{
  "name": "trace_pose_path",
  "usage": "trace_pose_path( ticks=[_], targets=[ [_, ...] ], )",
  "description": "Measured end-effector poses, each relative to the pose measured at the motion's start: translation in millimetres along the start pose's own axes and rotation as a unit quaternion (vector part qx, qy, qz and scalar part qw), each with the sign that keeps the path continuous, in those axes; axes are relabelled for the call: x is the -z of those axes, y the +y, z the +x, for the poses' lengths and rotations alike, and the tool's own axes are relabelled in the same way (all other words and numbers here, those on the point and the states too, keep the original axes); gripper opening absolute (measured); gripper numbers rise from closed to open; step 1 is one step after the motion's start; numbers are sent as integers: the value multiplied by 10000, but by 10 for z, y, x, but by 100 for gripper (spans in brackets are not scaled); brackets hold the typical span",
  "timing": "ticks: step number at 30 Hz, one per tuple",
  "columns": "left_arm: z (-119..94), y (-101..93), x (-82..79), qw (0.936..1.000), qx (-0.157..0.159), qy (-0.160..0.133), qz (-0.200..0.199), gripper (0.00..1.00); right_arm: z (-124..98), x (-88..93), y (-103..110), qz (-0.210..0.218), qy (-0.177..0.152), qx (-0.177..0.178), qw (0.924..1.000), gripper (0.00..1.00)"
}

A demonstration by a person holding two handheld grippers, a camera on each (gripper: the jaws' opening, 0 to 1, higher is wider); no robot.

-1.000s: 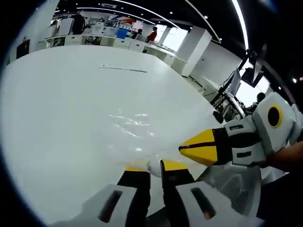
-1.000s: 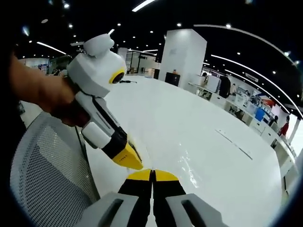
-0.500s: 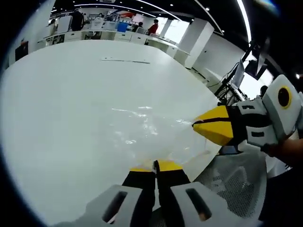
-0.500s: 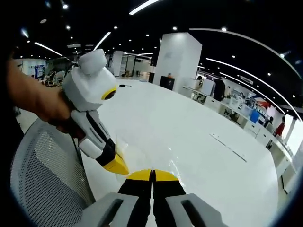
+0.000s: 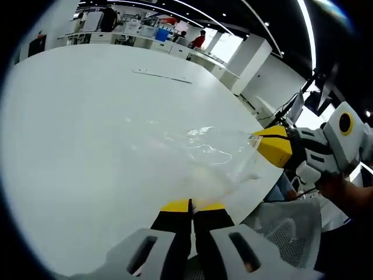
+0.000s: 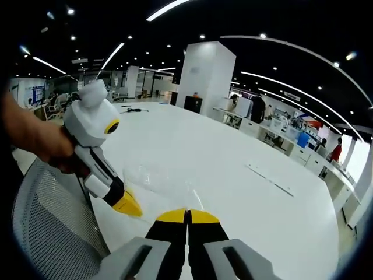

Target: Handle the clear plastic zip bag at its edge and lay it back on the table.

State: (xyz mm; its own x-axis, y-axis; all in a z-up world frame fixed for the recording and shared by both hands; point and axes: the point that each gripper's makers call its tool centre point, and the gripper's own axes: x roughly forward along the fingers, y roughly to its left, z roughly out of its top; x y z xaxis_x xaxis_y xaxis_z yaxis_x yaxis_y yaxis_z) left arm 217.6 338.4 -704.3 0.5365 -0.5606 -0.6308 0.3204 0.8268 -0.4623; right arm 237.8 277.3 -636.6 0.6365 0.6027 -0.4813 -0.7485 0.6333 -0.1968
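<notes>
The clear plastic zip bag (image 5: 204, 154) hangs stretched just over the white table (image 5: 87, 128), near its edge. My left gripper (image 5: 191, 205) is shut on the bag's near edge, yellow tips together. The right gripper (image 5: 269, 147) comes in from the right and pinches the bag's far corner. In the right gripper view, my right gripper (image 6: 187, 216) is shut with the crinkled bag (image 6: 160, 181) reaching its tips. There the left gripper (image 6: 129, 207) holds the bag's other end, a hand (image 6: 35, 143) behind it.
A grey mesh chair (image 6: 46, 233) stands at the table's edge under both grippers, also seen as the chair (image 5: 285, 224). A thin dark strip (image 5: 160, 76) lies far out on the table. Desks, people and a white column (image 6: 204, 76) are in the background.
The two grippers have drawn apart, and the bag is now pulled out flatter and wider between them. Both jaws have stayed shut.
</notes>
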Motion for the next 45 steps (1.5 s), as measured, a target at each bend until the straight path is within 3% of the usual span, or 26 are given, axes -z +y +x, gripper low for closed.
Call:
trace_pose_path(
  ticks=[10,13,23,33,35,39,45],
  targets=[
    [-33,27,-85,9992,-164,7,367,0,-21,-45,-35,-37,-44,115,9999,0],
    [-18,27,-101,9994,-153,2,298,0,-22,-54,-44,-41,-52,150,9999,0],
    [5,-82,-226,9994,49,-123,331,0,1,-54,-28,-196,-53,-40,9998,0],
    [78,-183,-293,9987,189,-135,456,0,19,-102,-55,-309,-81,2,9995,0],
    [84,-204,-307,9981,197,-156,555,3,25,-104,-69,-330,-85,28,9994,0],
    [75,-289,-303,9955,321,-131,877,20,50,-86,-139,-349,-18,157,9993,0],
    [-12,-373,-282,9899,415,-124,1349,33,60,-66,-235,-364,41,306,9989,0]
  ],
)
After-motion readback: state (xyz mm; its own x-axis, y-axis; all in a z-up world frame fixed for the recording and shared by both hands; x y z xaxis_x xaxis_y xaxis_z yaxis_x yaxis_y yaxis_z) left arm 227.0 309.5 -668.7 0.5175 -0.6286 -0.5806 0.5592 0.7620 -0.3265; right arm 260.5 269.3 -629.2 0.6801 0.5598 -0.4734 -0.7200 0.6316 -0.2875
